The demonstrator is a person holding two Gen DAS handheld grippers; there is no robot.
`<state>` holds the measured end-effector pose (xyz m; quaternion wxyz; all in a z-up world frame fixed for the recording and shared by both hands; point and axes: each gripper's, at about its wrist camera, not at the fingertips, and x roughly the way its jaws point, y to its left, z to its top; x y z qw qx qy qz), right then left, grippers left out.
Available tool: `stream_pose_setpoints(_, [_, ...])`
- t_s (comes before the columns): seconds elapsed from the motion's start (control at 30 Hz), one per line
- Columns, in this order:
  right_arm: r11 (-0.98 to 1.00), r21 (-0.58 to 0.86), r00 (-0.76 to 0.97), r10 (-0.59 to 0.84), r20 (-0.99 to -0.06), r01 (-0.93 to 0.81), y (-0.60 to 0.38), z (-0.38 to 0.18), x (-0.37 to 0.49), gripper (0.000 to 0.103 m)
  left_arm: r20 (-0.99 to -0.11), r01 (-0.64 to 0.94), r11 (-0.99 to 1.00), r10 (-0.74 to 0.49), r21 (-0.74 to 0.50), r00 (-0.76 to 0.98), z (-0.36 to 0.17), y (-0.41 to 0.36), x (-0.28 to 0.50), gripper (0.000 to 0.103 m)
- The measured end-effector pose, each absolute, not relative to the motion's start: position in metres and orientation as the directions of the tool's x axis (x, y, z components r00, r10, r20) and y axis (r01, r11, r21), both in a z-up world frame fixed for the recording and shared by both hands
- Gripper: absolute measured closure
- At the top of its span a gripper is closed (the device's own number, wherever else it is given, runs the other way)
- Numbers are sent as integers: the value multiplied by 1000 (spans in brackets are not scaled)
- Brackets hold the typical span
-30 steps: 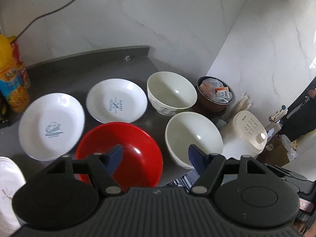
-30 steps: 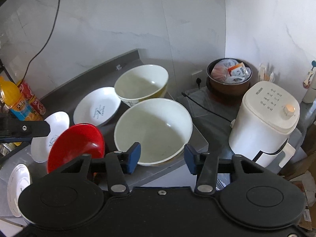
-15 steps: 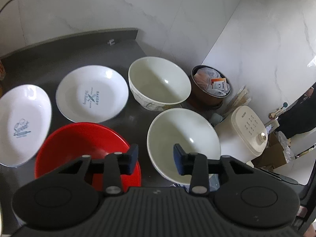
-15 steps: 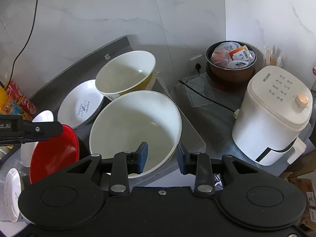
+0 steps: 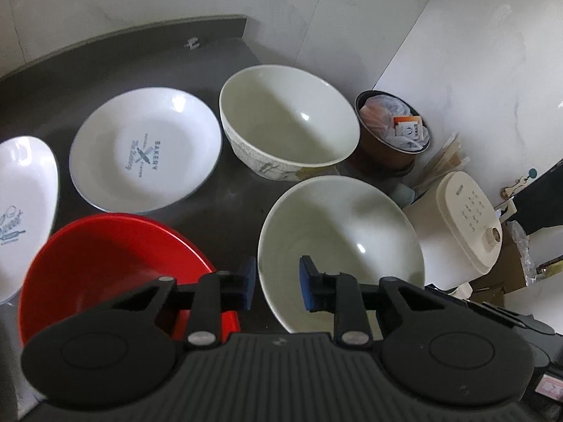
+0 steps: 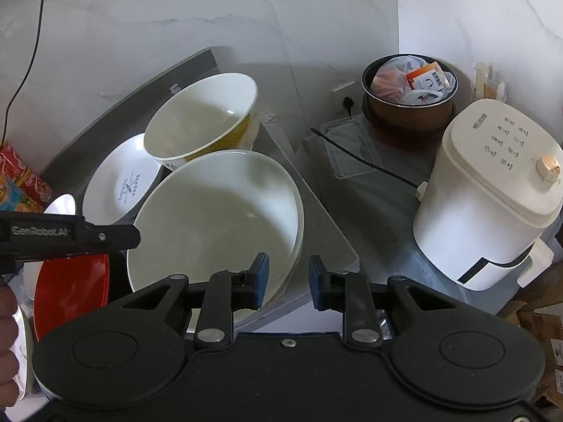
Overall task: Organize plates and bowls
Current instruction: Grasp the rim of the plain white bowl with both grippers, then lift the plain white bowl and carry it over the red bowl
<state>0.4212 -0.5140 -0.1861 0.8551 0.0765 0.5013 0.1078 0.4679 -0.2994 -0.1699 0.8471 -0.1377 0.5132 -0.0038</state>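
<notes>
Cream bowl (image 6: 214, 218) rim straddled by right gripper (image 6: 288, 279) and left gripper (image 5: 275, 283), jaws unclenched.

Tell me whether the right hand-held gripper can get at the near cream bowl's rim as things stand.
Probably yes. The right hand-held gripper is open, its fingers straddling the near cream bowl at the rim, with nothing between them. The left hand-held gripper straddles the opposite rim, so they should not collide.
</notes>
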Motion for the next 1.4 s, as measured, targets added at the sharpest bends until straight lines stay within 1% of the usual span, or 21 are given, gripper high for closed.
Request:
stream_pose_setpoints(0.1, [967, 234, 468, 254, -846, -102, -514, -189, 424, 78, -879, -147, 965, -129, -218, 459, -178, -301, 473, 80])
stream_pose_setpoints(0.2, [967, 230, 459, 253, -851, -107, -512, -193, 426, 79, -892, -170, 962, -123, -216, 436, -186, -300, 479, 85])
stream_pose_setpoints(0.3, [969, 216, 447, 249, -859, -123, -507, -198, 427, 81, -899, -172, 960, -131, -220, 418, -193, -301, 484, 90])
stream_pose_setpoints(0.33, [968, 215, 445, 250, -860, -127, -506, -198, 428, 86, -901, -173, 962, -125, -213, 415, -195, -301, 485, 92])
stream_pose_setpoints(0.43, [976, 160, 454, 210, -866, -147, -498, -195, 426, 87, -903, -184, 958, -128, -220, 411, -195, -299, 485, 97])
stream_pose_setpoints(0.53, [972, 181, 466, 230, -854, -148, -499, -189, 424, 87, -896, -176, 961, -122, -215, 426, -190, -297, 482, 97])
stream_pose_setpoints(0.67, [972, 173, 503, 231, -833, -160, -498, -171, 421, 87, -880, -166, 959, -131, -228, 456, -175, -296, 476, 97])
stream_pose_setpoints(1.0, [966, 189, 586, 256, -769, -174, -481, -123, 406, 87, -820, -134, 958, -139, -254, 555, -120, -273, 454, 97])
stream_pose_setpoints(1.4, [949, 201, 597, 310, -739, -244, -439, -105, 383, 86, -792, -174, 952, -99, -251, 603, -88, -227, 417, 97])
